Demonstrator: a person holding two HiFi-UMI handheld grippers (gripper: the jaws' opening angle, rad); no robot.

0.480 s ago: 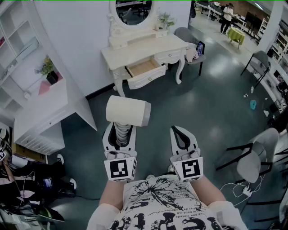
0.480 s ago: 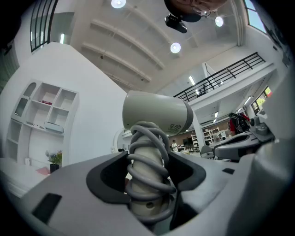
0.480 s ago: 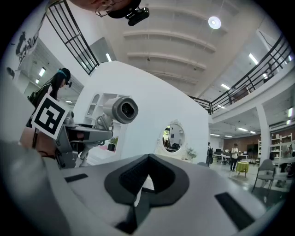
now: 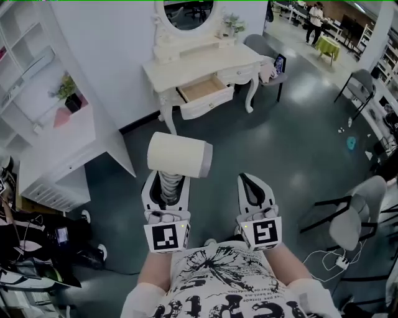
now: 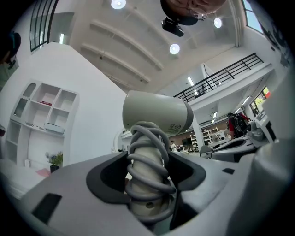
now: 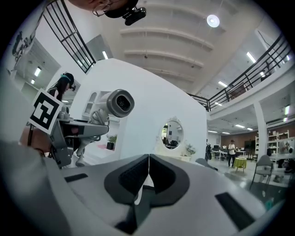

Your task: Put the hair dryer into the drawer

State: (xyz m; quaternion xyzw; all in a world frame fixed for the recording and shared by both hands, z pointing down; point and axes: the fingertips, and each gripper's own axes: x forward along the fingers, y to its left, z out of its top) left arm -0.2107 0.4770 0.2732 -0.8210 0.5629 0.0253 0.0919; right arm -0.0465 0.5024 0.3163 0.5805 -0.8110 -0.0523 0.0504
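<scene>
A cream hair dryer [image 4: 179, 155] stands upright with its handle, wrapped in a grey cord [image 5: 148, 161], between the jaws of my left gripper [image 4: 166, 188], which is shut on that handle. Its barrel [image 5: 157, 114] rises above the jaws. My right gripper [image 4: 254, 189] is beside it on the right, shut and empty, with the pads meeting [image 6: 148, 160]. The right gripper view shows the hair dryer [image 6: 119, 103] and the left gripper's marker cube [image 6: 45, 110] off to the left. The white dressing table [image 4: 186, 65] stands ahead across the floor, its drawer [image 4: 202, 92] pulled open.
A white shelf unit [image 4: 59, 140] stands along the wall on the left. There is a grey chair [image 4: 264, 49] behind the dressing table and more chairs [image 4: 351, 220] at the right. Bags and cables lie on the floor at lower left [image 4: 37, 248]. A person [image 4: 314, 17] stands far off.
The head view has shifted slightly, so the dressing table sits a little higher in the frame. Both grippers keep the same pose, with the hair dryer still held.
</scene>
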